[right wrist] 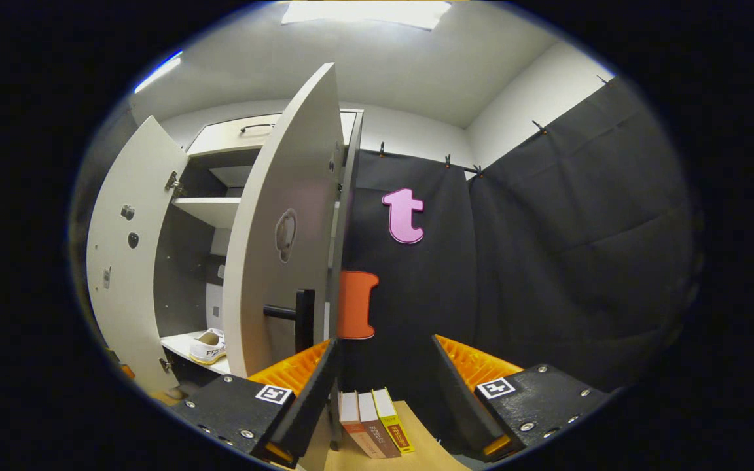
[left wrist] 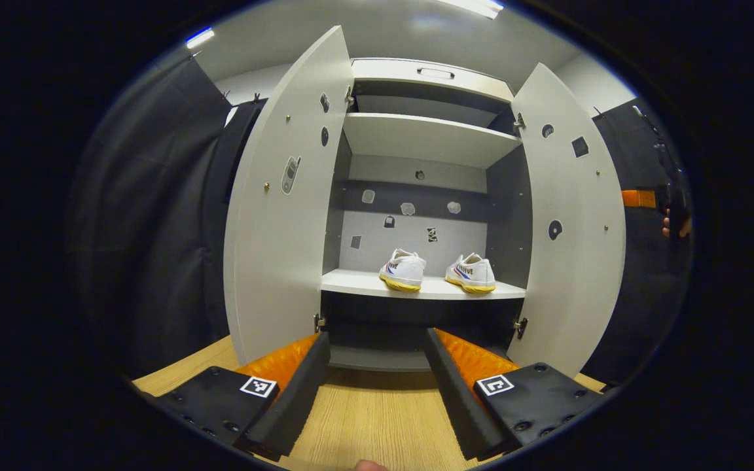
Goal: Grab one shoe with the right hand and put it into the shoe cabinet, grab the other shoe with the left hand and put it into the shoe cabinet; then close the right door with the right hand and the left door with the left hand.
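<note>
Jaws apart, shoes well beyond

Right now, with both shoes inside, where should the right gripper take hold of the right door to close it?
Judging by its pose, take the black bar handle on the right door. It stands off the outer face, upright, so the open right gripper can come from the outer side and close across it.

Booth hung with black cloth under a white ceiling.
Lit by ceiling lamps; wooden tabletop below, three books upright at the cloth's foot.
</note>
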Demonstrator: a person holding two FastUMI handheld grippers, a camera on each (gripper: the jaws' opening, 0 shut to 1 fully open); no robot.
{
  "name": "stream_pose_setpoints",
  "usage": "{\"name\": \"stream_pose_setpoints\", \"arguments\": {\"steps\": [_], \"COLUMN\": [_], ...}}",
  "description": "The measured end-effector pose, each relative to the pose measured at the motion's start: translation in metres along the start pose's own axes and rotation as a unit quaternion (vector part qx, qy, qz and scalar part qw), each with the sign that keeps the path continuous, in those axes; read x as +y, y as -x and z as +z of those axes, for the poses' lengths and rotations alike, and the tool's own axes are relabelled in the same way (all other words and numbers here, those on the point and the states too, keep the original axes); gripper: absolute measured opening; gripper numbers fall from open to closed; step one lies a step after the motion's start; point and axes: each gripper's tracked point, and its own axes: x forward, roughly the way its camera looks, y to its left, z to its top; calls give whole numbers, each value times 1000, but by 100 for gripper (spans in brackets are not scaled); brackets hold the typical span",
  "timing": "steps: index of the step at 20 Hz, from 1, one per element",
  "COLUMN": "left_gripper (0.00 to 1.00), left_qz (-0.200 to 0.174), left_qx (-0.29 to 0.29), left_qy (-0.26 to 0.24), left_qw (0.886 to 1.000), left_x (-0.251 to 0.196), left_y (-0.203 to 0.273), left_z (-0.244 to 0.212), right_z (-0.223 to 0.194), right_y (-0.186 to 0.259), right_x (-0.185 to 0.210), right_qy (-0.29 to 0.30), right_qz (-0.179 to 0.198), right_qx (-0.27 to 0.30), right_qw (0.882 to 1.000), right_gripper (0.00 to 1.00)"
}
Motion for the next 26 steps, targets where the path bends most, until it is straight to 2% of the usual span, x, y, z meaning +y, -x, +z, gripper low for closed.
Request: {"name": "stream_pose_setpoints", "arguments": {"steps": [1, 7, 13, 17, 19, 26], "left_gripper": [95, 95, 95, 94, 95, 95], "left_qz": [-3, -12, 6, 17, 23, 38], "left_qx": [0, -5, -8, -7, -6, -1], "left_qy": [-1, -11, -10, -7, -7, -7], "left_qw": [1000, 1000, 1000, 1000, 1000, 999], "left_x": [-2, -3, 15, 23, 27, 42], "left_y": [-1, 0, 3, 5, 6, 12], "left_z": [-2, 1, 2, 1, 1, -2], "right_z": [0, 0, 1, 1, 2, -4], "right_y": [2, 3, -4, -11, -18, -50], "right_x": [8, 58, 93, 129, 147, 201], "right_qy": [-3, -17, -21, -28, -40, -51], "right_qz": [6, 56, 88, 125, 139, 177], "right_qx": [0, 1, 2, -2, -4, 1], "right_qw": [1000, 998, 996, 992, 989, 983], "right_gripper": [87, 87, 87, 87, 90, 90]}}
